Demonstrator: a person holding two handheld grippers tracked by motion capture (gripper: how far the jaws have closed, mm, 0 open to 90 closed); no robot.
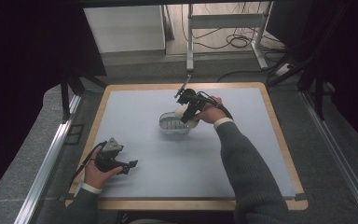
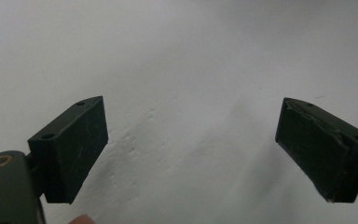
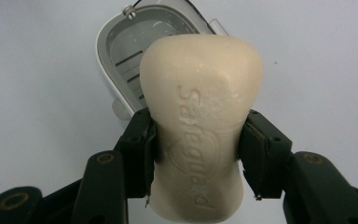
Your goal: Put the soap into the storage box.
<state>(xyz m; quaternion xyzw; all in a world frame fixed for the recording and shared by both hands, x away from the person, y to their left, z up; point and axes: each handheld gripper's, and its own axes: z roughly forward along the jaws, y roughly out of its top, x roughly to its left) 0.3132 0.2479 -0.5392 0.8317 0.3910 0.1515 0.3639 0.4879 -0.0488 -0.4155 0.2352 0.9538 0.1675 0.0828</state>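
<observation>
The setting is a laboratory or test workspace arranged for recording. A wood-edged table [image 1: 279, 135] carries a plain pale blue-grey mat [image 1: 168, 163] as its work surface. Dark curtains [image 1: 23, 70] enclose both sides. Metal rails [image 1: 46, 163] run along the grey carpeted floor [image 1: 18, 177]. Beyond the table, loose cables [image 1: 235, 42] lie around the metal legs of a frame [image 1: 191, 42].
</observation>
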